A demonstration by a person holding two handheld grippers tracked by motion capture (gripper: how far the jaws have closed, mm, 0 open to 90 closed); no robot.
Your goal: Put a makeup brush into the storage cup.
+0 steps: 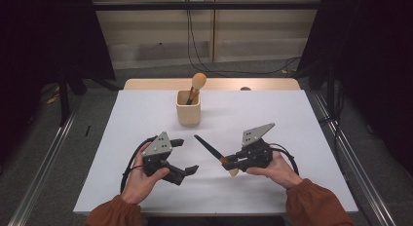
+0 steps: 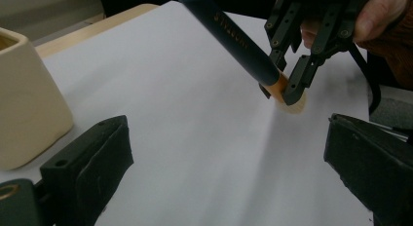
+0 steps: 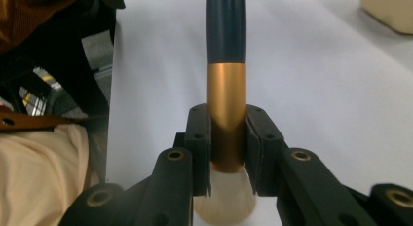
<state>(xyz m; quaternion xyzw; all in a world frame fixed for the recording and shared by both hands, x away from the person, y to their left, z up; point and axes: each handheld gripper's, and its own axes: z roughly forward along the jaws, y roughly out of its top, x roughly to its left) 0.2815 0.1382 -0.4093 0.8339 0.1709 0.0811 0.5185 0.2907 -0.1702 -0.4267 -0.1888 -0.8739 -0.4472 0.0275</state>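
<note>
Above the white surface (image 1: 146, 119), the makeup brush (image 1: 208, 147) is clamped by its copper ferrule in the right gripper (image 1: 233, 162); the left gripper (image 1: 187, 157), fingers spread and empty, should be kept clear while the brush is steered handle-first into the cup (image 1: 188, 109).

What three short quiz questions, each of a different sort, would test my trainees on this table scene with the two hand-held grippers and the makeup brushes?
1. True or false: the right gripper grips the dark-handled brush by its gold collar.
2. Are the left gripper jaws open or shut?
3. The cream holder contains: A) a brush, B) scissors, C) nothing.

Key:
1. True; the jaws clamp the collar just above the bristles.
2. Open, nothing between them.
3. A; one brush stands bristles up.
</note>
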